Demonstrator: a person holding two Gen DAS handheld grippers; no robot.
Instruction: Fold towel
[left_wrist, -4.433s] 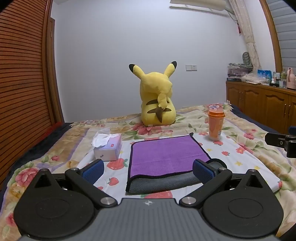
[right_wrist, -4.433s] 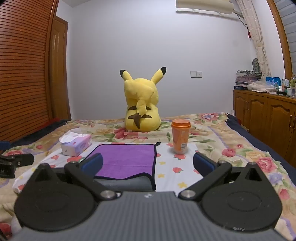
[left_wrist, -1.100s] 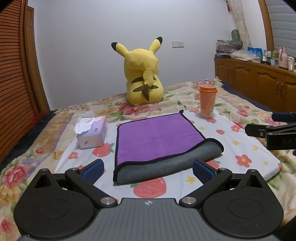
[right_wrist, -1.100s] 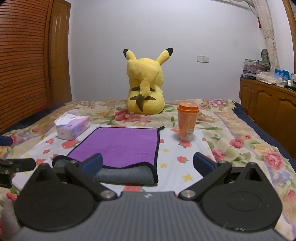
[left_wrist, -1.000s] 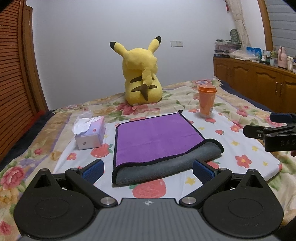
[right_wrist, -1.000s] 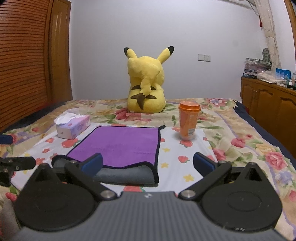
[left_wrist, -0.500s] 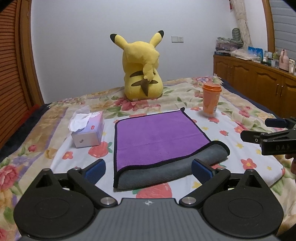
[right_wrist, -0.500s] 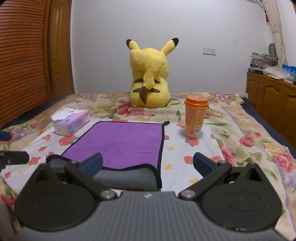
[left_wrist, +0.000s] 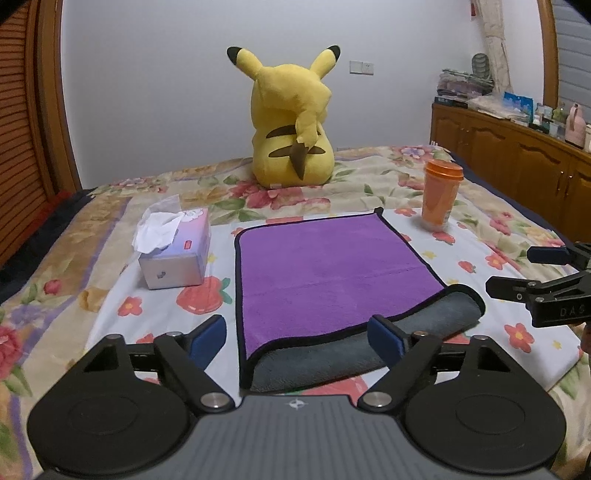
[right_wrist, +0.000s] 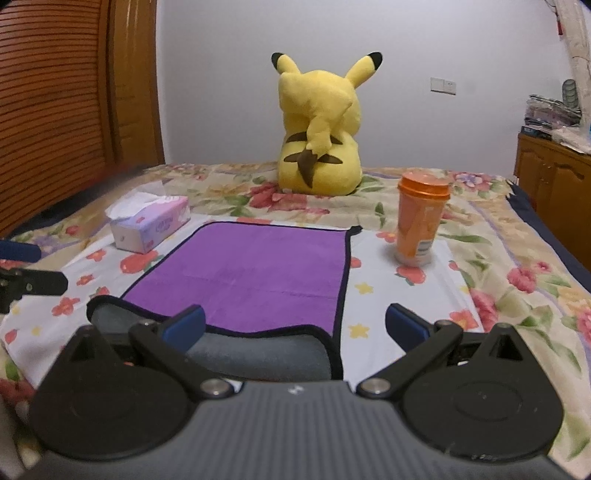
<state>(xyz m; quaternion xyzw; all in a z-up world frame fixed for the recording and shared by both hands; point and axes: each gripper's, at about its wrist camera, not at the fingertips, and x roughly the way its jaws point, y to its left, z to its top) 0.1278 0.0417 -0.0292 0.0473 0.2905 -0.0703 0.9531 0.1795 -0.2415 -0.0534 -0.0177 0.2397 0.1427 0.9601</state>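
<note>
Towel (left_wrist: 332, 266), purple face up, black-edged, grey underside rolled along the near edge; lies flat on the flowered bed (left_wrist: 491, 236), ahead of both grippers. Left gripper (left_wrist: 297, 334): jaws wide, empty, spanning the towel's near left corner. Right gripper (right_wrist: 293, 326): jaws wide, empty, spanning the near right corner. Tissue box (left_wrist: 175, 251) just left of towel; orange cup (left_wrist: 439, 195) off its far right corner; yellow plush (left_wrist: 291, 122) beyond
</note>
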